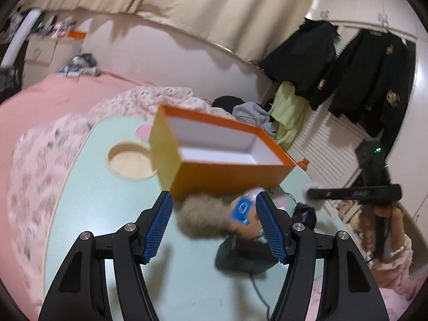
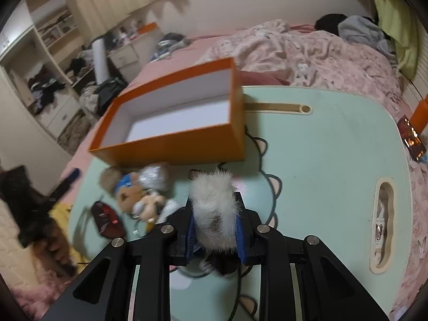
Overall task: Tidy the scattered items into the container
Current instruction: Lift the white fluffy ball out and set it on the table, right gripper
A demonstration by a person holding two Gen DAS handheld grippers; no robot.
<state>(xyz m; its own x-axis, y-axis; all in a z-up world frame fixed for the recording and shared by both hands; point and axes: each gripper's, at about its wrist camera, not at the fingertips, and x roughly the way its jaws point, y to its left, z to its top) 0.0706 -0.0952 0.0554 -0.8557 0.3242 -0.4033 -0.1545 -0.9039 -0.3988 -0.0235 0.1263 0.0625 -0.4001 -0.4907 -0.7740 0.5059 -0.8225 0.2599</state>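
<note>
Fluff point(image 2: 214, 211) sits clamped in right tongs point(image 2: 215, 230), near box point(image 2: 171, 147).

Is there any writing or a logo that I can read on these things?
None legible.
Plush toy's blue tag: white mark, too blurred.
Right gripper's bar: pale print, unreadable.
Black jackets: gold emblems, no readable words.
Orange box: no print visible.

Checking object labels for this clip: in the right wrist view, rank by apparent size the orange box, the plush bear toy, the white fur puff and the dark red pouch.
1. orange box, largest.
2. plush bear toy.
3. white fur puff, held in the right gripper; close to the camera, so ranking it against the bear is unsure.
4. dark red pouch, smallest.
</note>
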